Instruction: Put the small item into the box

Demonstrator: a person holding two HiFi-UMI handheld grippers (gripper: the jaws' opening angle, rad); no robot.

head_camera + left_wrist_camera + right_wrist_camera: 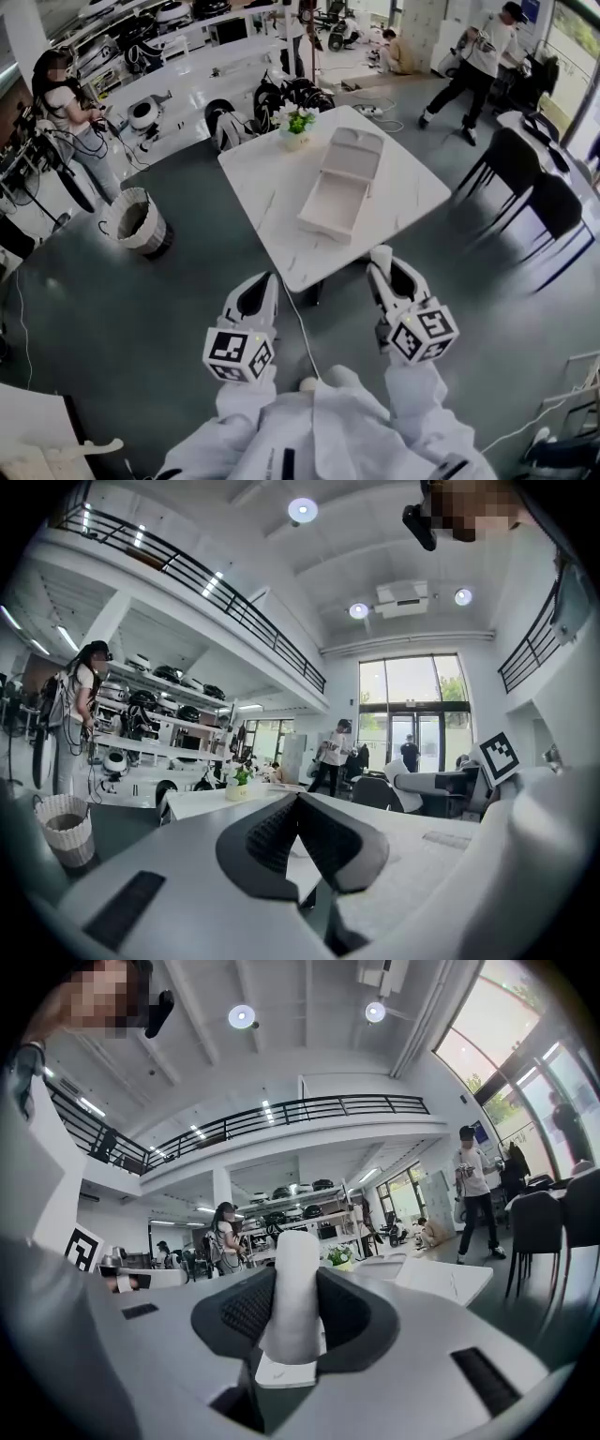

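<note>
An open white box (339,183) lies on the white marble table (258,187), lid flipped back toward the far side. Both grippers hover level just in front of the table's near corner. My right gripper (380,258) is shut on a small white cylindrical item (293,1288), which stands upright between the dark pads in the right gripper view, with the box (441,1279) beyond it to the right. My left gripper (265,281) is shut, its pads meeting with nothing between them (298,799). The table (202,802) lies ahead of it.
A small potted plant (298,122) stands at the table's far corner. A wastebasket (136,223) sits on the floor at left, black chairs (534,178) at right. A cable (300,328) runs across the floor under the grippers. People stand at the room's edges (478,56).
</note>
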